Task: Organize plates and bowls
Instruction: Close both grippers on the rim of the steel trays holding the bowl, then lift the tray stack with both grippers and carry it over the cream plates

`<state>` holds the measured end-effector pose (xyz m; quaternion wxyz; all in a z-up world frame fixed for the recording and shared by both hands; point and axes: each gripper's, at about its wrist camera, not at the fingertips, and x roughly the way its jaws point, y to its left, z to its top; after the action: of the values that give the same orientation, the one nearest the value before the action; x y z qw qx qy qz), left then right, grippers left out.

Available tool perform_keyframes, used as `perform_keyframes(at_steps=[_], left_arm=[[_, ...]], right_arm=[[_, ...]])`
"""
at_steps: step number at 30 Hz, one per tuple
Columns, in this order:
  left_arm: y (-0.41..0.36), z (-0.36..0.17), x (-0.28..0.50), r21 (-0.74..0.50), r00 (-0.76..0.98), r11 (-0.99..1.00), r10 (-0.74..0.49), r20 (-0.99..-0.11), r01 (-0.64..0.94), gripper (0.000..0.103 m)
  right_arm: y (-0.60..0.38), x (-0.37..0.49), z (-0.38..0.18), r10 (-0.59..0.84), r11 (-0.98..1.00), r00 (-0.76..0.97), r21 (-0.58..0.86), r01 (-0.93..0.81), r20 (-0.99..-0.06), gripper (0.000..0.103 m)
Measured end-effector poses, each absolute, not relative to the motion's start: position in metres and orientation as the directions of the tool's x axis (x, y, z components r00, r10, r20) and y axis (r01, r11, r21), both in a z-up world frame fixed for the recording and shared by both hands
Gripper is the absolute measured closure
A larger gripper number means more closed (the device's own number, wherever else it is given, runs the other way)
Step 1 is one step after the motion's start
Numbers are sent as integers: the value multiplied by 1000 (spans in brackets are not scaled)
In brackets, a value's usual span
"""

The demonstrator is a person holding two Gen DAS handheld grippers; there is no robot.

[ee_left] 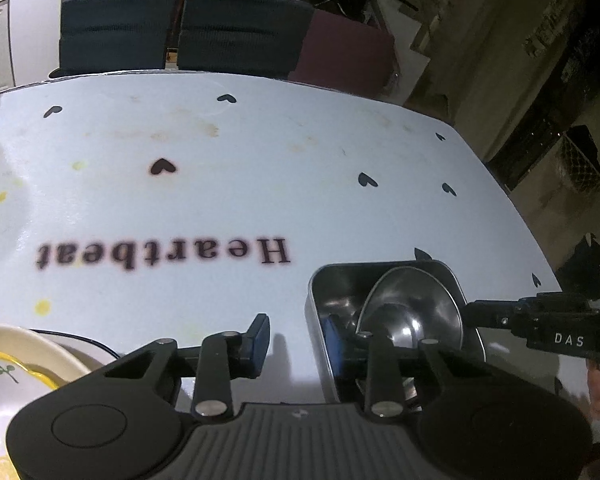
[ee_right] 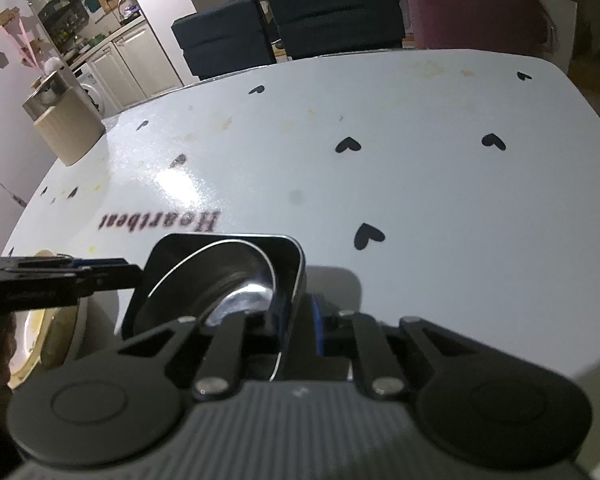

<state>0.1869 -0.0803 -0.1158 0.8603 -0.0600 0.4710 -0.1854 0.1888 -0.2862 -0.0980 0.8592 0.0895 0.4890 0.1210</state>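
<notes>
A rectangular steel tray (ee_left: 444, 276) sits on the white table, with a round steel bowl (ee_left: 420, 300) leaning tilted inside it. My left gripper (ee_left: 296, 340) is open; its left finger is over bare table and its right finger reaches inside the tray's left wall. My right gripper (ee_right: 296, 320) straddles the tray's (ee_right: 228, 244) right wall, jaws close on it, with the bowl (ee_right: 220, 276) just left of them. The right gripper shows in the left wrist view (ee_left: 512, 320) at the tray's right side. A cream plate (ee_left: 20, 344) with yellow and leaf print lies at lower left.
The white tablecloth (ee_right: 420, 180) has black hearts and the word "Heartbeat". A beige cylindrical container (ee_right: 68, 124) stands at the table's far left corner. Dark chairs (ee_right: 332, 12) and a pink chair (ee_right: 472, 8) stand behind the far edge.
</notes>
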Motion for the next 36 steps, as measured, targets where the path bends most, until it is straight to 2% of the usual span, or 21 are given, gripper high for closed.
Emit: perform_keyframes(at_steps=[4, 6, 10, 18, 22, 24, 36], left_arm=[[-87, -118, 184, -277, 465, 918, -384, -798, 284, 72], [-90, -119, 183, -274, 458, 916, -386, -801, 294, 77], [-92, -121, 181, -278, 441, 912, -392, -807, 302, 81], [-91, -126, 184, -304, 424, 904, -413, -806, 302, 89], [-90, -128, 186, -325, 418, 900, -425, -803, 292, 90], [-87, -129, 187, -356, 409, 893, -444, -798, 275, 94], [-78, -116, 186, -424, 441, 872, -489, -753, 242, 95]], right_arm=[[-282, 187, -101, 295, 955, 472, 259, -142, -831, 87], [-279, 188, -104, 291, 957, 464, 254, -142, -837, 87], [-276, 189, -105, 289, 957, 462, 254, -138, -838, 94], [-277, 186, -105, 286, 958, 461, 250, -139, -840, 94], [-281, 188, -107, 302, 953, 461, 273, -130, -834, 94], [-282, 188, -109, 312, 950, 462, 287, -126, -830, 94], [-288, 183, -103, 320, 942, 489, 327, -74, -811, 95]])
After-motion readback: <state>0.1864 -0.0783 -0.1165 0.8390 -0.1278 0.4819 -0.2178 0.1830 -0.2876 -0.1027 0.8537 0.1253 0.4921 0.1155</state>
